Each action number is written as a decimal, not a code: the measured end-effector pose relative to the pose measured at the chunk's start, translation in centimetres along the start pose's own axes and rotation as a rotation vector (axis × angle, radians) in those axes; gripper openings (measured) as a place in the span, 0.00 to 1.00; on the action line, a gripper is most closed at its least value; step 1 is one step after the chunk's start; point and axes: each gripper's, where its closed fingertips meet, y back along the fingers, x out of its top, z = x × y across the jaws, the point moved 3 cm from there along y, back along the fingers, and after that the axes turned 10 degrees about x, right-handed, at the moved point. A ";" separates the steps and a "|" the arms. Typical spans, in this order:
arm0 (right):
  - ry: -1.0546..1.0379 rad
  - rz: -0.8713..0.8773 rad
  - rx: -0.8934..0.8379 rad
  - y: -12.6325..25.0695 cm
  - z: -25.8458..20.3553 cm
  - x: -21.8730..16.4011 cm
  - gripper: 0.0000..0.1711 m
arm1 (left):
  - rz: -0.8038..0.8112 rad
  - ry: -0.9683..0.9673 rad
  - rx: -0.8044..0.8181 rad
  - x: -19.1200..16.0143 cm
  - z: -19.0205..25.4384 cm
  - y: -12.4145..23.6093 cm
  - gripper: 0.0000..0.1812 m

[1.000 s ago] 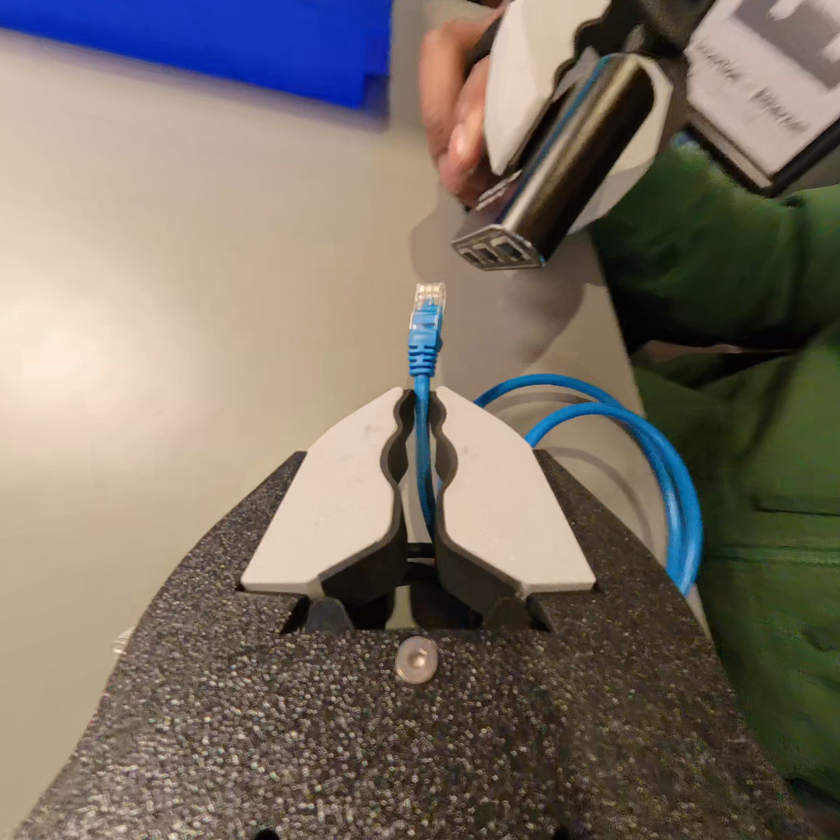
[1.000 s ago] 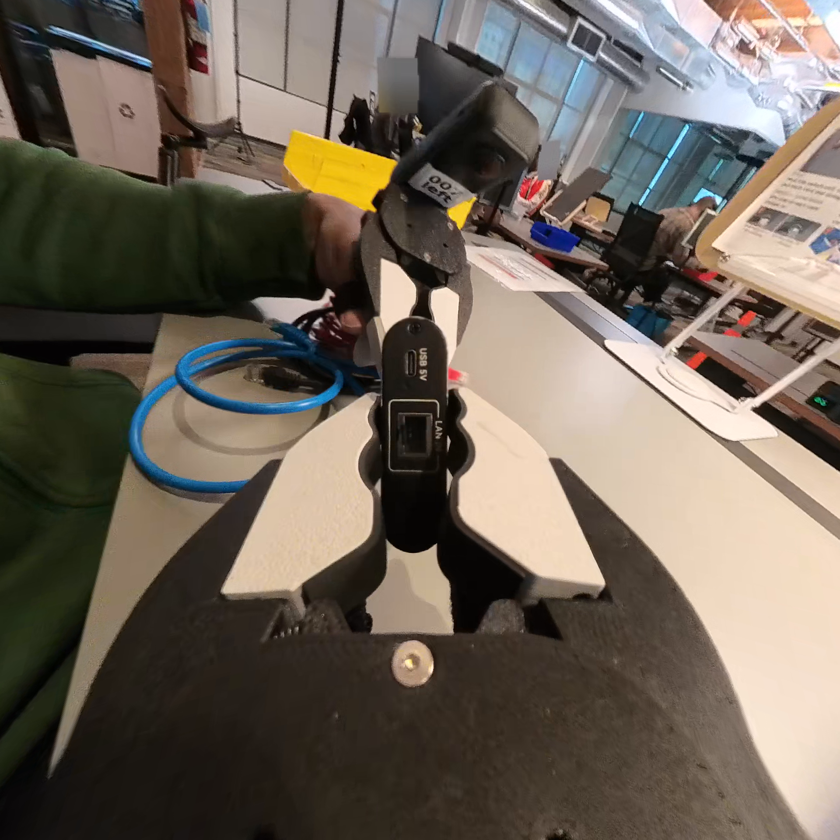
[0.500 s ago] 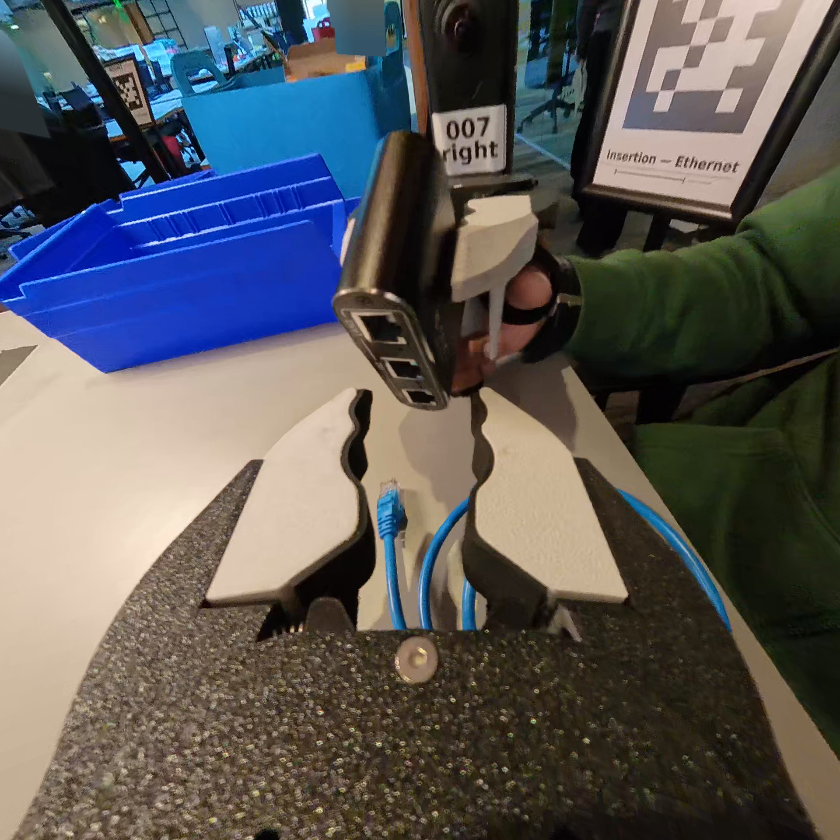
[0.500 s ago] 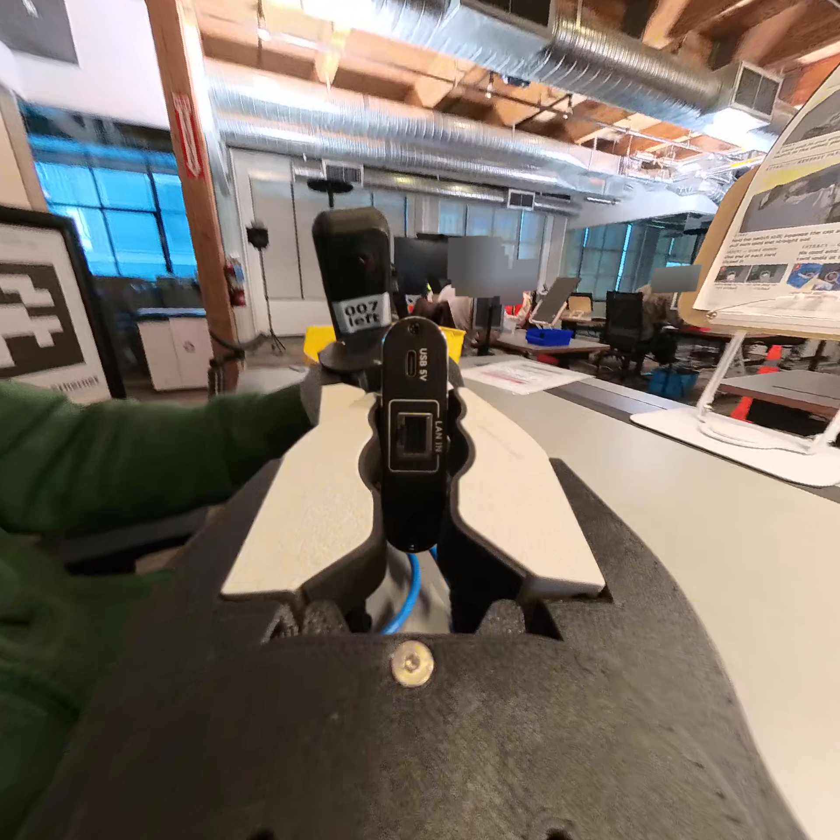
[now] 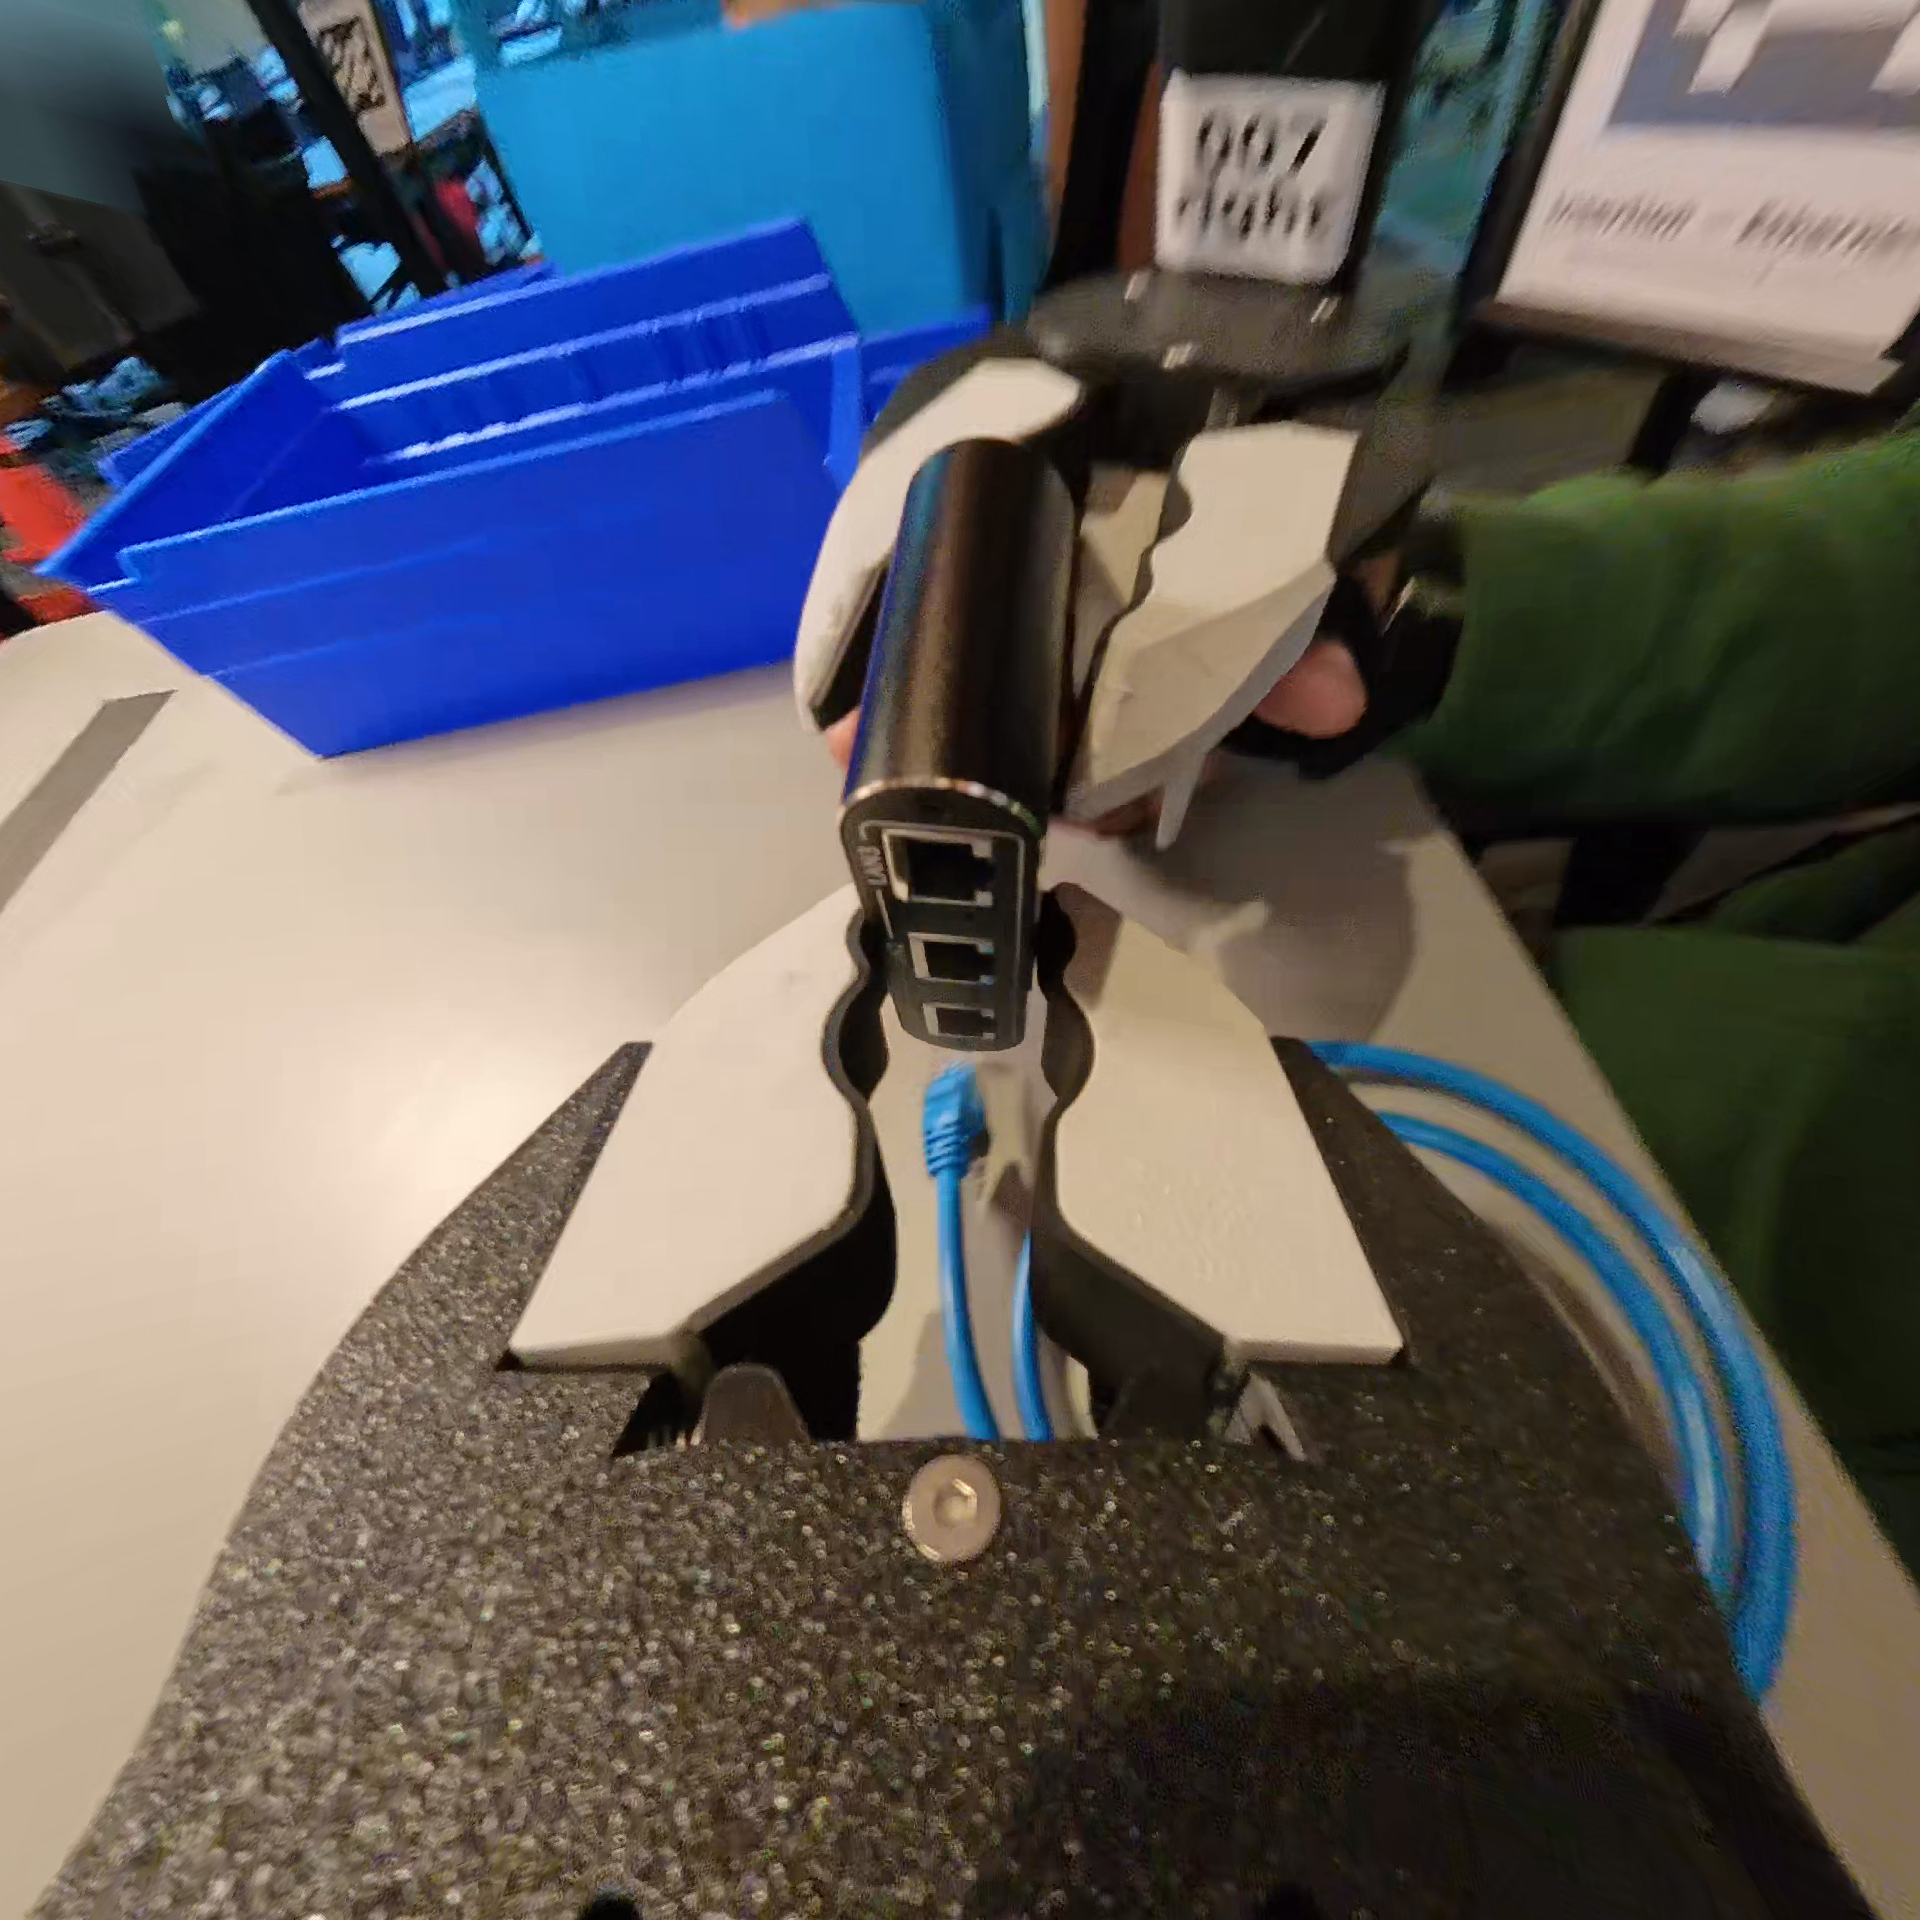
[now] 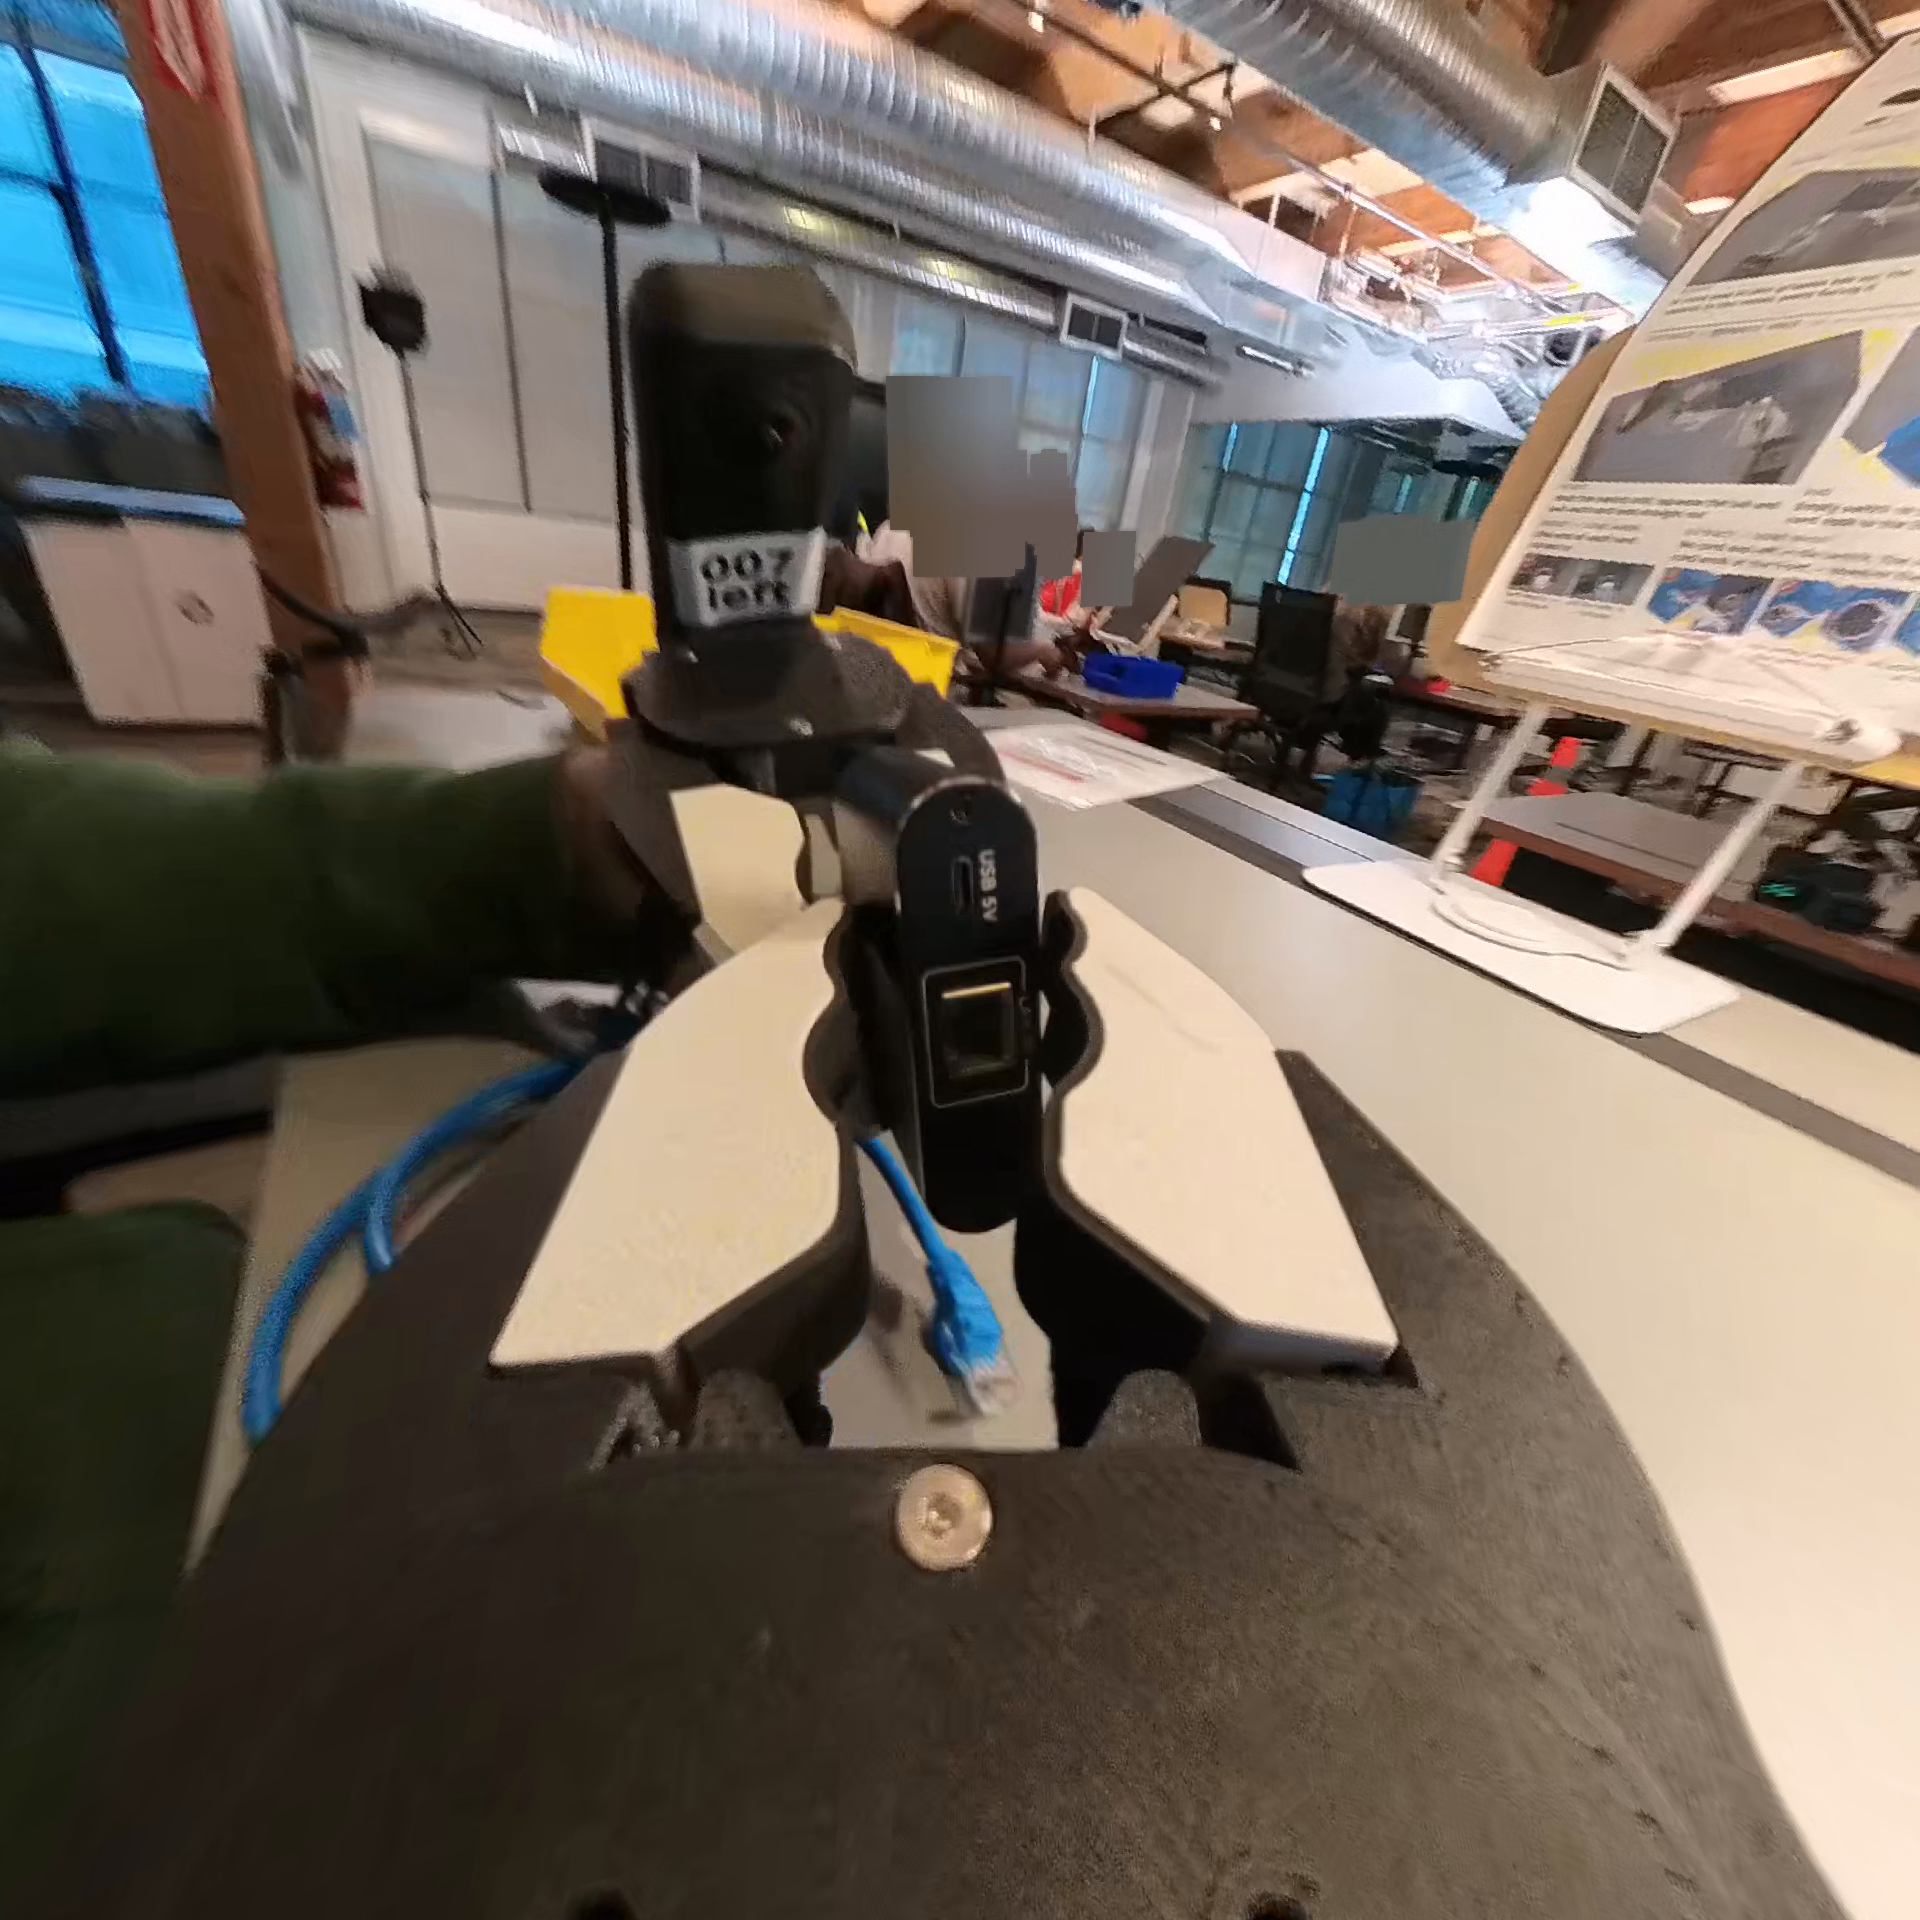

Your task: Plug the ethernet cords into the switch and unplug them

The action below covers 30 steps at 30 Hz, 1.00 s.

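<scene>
The black switch [image 5: 966, 623] is in the air between both grippers, its three-port end facing the left wrist camera. My left gripper [image 5: 956, 935] is shut on that end. My right gripper [image 6: 956, 914] surrounds the single-port end of the switch [image 6: 977, 1039], but its jaws stand wider than the switch, with a gap on the left, and the switch sits tilted. The blue ethernet cord lies loose on the table; its plug [image 5: 951, 1122] is below the switch and also shows in the right wrist view [image 6: 971, 1340]. Nothing is plugged in.
The cord's coil [image 5: 1662, 1299] lies by the table's near edge beside a person's green sleeve [image 5: 1662, 623]. Blue bins [image 5: 468, 520] stand at the back left. A poster on a white stand [image 6: 1507, 935] is to the right, and a yellow bin [image 6: 592, 644] is behind the left gripper. About 4 cm separates my left fingertips from my right.
My left gripper let go of the cord, which dropped to the table, then closed on the switch's three-port end. My right gripper's jaws have widened and the switch has tilted.
</scene>
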 end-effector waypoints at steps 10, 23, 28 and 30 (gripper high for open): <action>0.498 -0.438 -0.140 1.6 -0.2 -1.6 0.25 | -0.303 -0.423 0.305 -3.1 -1.8 -1.4 0.15; 0.787 -0.826 -0.221 0.5 1.0 -6.8 0.18 | -0.316 -0.767 0.379 -3.7 -1.1 -2.5 0.15; 0.800 -0.787 -0.295 2.0 2.2 -6.1 0.17 | -0.276 -0.475 0.329 -3.0 -1.9 -1.3 0.18; 0.796 -0.779 -0.342 3.2 3.0 -5.8 0.17 | -0.293 -0.354 0.274 -3.4 -2.0 -0.8 0.18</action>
